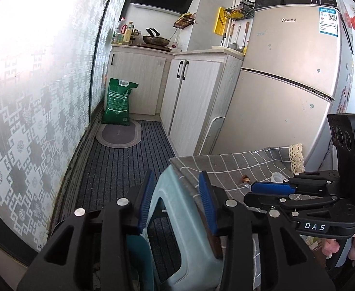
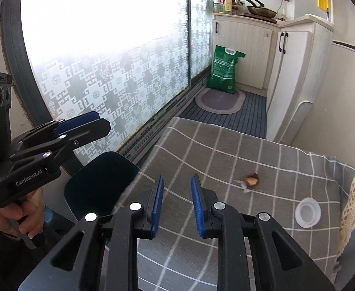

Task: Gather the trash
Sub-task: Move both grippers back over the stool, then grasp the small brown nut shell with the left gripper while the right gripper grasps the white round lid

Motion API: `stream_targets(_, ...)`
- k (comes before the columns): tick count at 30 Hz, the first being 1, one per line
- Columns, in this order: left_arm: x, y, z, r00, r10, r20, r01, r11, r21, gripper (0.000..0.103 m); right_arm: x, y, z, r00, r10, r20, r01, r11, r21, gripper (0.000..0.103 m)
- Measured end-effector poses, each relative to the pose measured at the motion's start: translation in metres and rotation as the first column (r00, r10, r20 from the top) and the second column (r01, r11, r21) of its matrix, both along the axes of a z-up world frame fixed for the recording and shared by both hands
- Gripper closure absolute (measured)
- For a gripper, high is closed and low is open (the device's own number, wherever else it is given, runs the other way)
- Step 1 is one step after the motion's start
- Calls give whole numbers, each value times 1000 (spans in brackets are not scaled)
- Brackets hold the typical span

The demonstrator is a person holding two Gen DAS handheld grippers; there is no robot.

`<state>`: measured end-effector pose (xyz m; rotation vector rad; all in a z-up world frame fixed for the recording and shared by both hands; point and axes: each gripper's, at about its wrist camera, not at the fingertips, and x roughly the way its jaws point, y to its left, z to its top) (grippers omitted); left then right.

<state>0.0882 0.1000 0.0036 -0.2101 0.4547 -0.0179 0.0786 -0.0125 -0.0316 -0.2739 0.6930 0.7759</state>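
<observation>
My right gripper [image 2: 177, 203] and left gripper [image 1: 176, 201] were both black with blue pads [image 2: 197, 203]. Under them, the tablecloth [image 2: 226, 150] was grey with a white grid. On the cloth: a brown-orange scrap [image 2: 251, 179] and a translucent white lid [image 2: 308, 212]. The cloth's right edge had cream lace trim [image 2: 352, 201]. Left of the cloth, the stool [image 1: 177, 218] was pale teal and the window film [image 2: 119, 82] had a grey-white geometric pattern. Beyond the cloth: a dark striped floor mat [image 1: 119, 160], a green bag [image 1: 119, 101], pale wood-grain cabinets [image 1: 192, 92], and a beige fridge [image 1: 286, 72].
</observation>
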Motion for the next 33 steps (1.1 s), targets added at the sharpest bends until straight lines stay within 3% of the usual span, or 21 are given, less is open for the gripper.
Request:
stream_targets(11, 50, -78, -4, 992, -106, -71, 111, 992, 63, 58, 26, -85, -10, 991, -132, -11, 132, 991, -3, 80)
stream_targets(21, 96, -117, -18, 977, -109, -183, 129, 986, 102, 51, 37, -130, -11, 984, -175, -12, 175, 984, 10, 76)
stream_targets(28, 120, -131, -29, 957, -96, -274, 139, 980, 140, 51, 40, -151, -18, 983, -184, -29, 184, 983, 18, 70)
stream_targets(33, 126, -133, -36, 944, -84, -320, 137, 980, 147, 59, 41, -155, -15, 986, -168, -23, 169, 986, 19, 54)
